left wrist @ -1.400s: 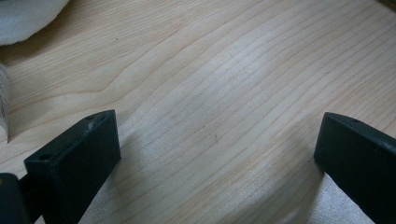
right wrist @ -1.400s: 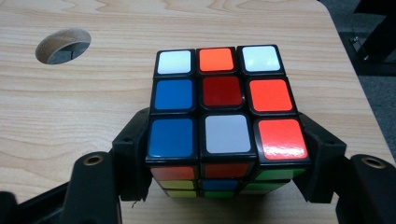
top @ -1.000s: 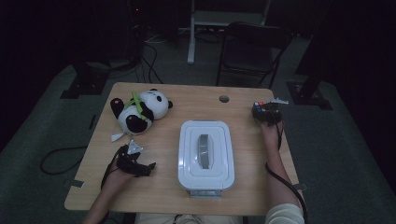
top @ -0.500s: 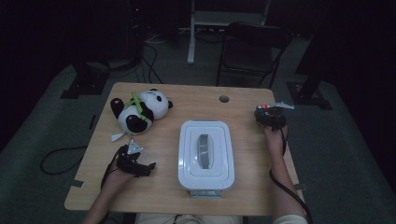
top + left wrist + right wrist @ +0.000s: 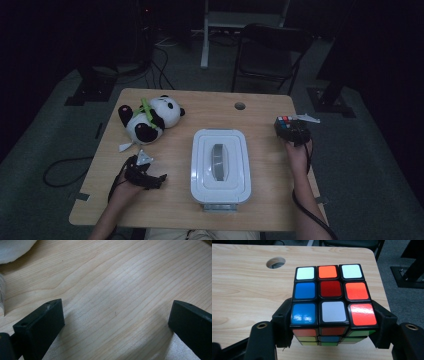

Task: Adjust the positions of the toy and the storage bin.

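A scrambled Rubik's cube point(image 5: 332, 300) sits between the black jaws of my right gripper point(image 5: 333, 313), which is shut on its two sides. In the high view the cube point(image 5: 286, 124) is held above the right edge of the wooden table point(image 5: 270, 115), with the right gripper point(image 5: 294, 132) under it. My left gripper point(image 5: 145, 175) rests low at the table's left front. Its jaws stand wide open over bare wood, with nothing between them point(image 5: 116, 310).
A white lidded box point(image 5: 220, 165) with a grey handle lies in the table's middle. A panda plush point(image 5: 150, 119) lies at the back left, with white fur point(image 5: 12, 248) near the left gripper. There is a cable hole point(image 5: 240, 106) at the back and a chair point(image 5: 272, 55) beyond the table.
The right hand has drawn the cube a little toward the near side of the table along its right edge. The left gripper has stayed put.
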`<state>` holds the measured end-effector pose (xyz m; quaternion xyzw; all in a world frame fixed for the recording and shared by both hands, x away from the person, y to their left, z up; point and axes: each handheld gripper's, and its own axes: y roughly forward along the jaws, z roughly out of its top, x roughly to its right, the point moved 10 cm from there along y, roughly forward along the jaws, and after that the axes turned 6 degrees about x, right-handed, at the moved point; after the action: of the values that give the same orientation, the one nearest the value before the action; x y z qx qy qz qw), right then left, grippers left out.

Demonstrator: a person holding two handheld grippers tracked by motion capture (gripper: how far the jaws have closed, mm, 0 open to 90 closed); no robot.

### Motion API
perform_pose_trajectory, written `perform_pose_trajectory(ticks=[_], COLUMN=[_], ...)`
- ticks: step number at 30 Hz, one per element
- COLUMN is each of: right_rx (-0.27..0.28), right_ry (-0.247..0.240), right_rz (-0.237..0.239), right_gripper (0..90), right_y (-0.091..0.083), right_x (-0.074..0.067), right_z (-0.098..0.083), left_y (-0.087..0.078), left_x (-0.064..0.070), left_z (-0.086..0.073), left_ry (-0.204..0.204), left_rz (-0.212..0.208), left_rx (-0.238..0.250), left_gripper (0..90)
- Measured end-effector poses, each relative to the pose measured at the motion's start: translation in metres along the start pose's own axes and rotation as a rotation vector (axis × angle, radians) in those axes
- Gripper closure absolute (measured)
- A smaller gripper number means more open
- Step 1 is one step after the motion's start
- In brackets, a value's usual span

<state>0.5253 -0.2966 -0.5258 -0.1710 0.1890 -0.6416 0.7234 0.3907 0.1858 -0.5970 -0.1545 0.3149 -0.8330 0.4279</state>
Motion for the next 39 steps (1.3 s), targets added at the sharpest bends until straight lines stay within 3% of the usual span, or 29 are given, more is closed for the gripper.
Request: perform_pose_trajectory(ticks=[8, 26, 39], right_rx=[0.017, 0.014, -0.013], right_ry=[0.004, -0.003, 0.013], right_rz=[0.014, 0.051, 0.039], right_gripper=[33.3, 33.3, 33.3], right_y=[-0.022, -0.059, -0.081], right_x=[-0.007, -0.016, -0.012], right_z=[-0.004, -0.03, -0.056], left_y=[0.0, 0.0, 0.0], left_x=[0.0, 0.0, 0.0], left_z=[0.0, 0.0, 0.0], left_ry=[0.0, -0.003, -0.003], left_rz=[0.0, 0.001, 0.001], left_rx=[0.0, 0.003, 0.004], left_gripper=[1.0, 1.0, 1.0])
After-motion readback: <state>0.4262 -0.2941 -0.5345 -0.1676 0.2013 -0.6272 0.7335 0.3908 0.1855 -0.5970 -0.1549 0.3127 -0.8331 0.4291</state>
